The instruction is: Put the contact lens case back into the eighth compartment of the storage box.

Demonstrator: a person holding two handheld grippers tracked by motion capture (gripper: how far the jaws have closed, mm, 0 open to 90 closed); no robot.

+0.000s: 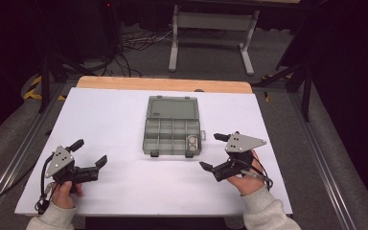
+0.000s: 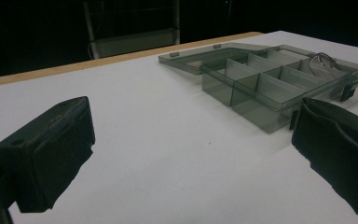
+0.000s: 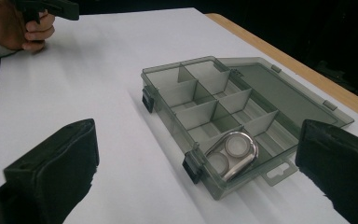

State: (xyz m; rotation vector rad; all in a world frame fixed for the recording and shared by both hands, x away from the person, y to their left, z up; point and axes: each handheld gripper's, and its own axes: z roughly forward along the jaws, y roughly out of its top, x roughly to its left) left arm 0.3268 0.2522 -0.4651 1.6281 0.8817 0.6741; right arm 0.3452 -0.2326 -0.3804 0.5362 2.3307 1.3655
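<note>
Both the left gripper [image 1: 90,153] and right gripper [image 1: 214,152] stand wide open, holding nothing, either side of the open box [image 1: 172,125].

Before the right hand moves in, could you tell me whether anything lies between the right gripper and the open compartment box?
Nothing visible does. Only bare white table separates the right gripper from the compartment box, whose lid lies open, with a metal piece in its near corner compartment.

Open grey compartment box [image 1: 172,126] lies mid-table, a metal ring piece [image 1: 192,142] in one corner compartment.
</note>
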